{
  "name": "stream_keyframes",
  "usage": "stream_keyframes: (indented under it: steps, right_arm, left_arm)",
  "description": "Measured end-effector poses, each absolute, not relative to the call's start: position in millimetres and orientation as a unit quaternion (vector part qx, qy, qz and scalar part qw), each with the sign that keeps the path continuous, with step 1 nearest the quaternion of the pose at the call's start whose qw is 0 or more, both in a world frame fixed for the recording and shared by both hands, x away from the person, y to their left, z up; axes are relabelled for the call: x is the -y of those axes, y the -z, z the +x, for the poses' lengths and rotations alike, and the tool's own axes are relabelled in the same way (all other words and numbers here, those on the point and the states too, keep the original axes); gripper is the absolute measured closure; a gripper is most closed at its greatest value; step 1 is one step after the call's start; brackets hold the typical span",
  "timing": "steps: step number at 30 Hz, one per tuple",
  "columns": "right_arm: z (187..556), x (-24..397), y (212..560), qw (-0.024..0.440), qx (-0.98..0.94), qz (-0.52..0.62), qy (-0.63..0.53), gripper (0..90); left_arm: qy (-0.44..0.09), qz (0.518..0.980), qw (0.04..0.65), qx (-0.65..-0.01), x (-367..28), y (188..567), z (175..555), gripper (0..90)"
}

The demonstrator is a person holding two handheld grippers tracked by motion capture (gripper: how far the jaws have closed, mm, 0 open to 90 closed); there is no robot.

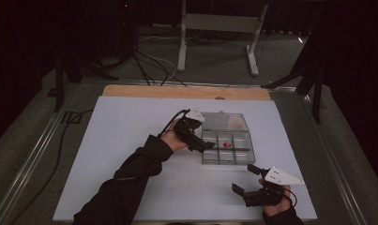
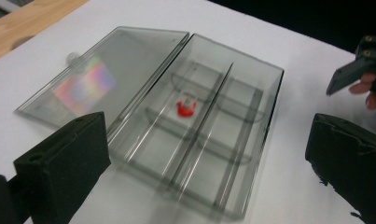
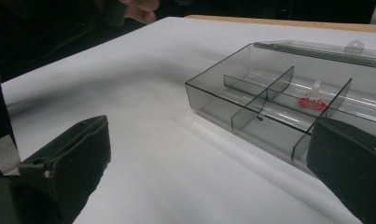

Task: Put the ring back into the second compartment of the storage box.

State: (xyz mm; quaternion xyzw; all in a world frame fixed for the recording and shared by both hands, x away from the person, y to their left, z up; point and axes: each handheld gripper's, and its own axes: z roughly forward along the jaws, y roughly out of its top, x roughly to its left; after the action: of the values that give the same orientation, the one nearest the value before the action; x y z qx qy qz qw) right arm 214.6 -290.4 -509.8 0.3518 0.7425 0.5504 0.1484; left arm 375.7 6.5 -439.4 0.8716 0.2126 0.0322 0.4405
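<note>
A smoky clear compartment box (image 1: 228, 161) lies on the white mat, its lid (image 1: 224, 121) folded flat behind it. A small red piece (image 1: 226, 145) with a pale top sits in one of the middle compartments (image 2: 186, 106) (image 3: 313, 101). My left gripper (image 1: 203, 143) hovers at the box's left side, jaws wide open with nothing between them (image 2: 202, 135). Near the table's front right my right gripper (image 1: 245, 179) stands open and empty too (image 3: 209, 140), pointing toward the box wall (image 3: 213, 100). The other hand's jaw (image 2: 349, 77) shows past the box.
The white mat (image 1: 130, 154) covers a wooden table (image 1: 177, 91) whose bare strip shows at the far edge. Beyond it are floor cables (image 1: 149, 65) and a metal stand's legs (image 1: 252, 56). The mat's left half (image 1: 116, 136) is bare.
</note>
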Motion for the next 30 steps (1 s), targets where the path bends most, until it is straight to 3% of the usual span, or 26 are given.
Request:
stream_keyframes:
  steps: [14, 30]
  right_arm:
    - [215.5, 287.9, 509.9, 0.148, -0.744, 0.352, -0.549, 0.0]
    - [217.1, 285.9, 511.1, 0.147, -0.746, 0.353, -0.546, 0.0]
  left_arm:
    - [-0.055, 0.858, 0.443, -0.254, -86.2, 437.2, 351.9, 0.2]
    - [-0.075, 0.836, 0.446, -0.31, -163.7, 461.1, 319.9, 0.2]
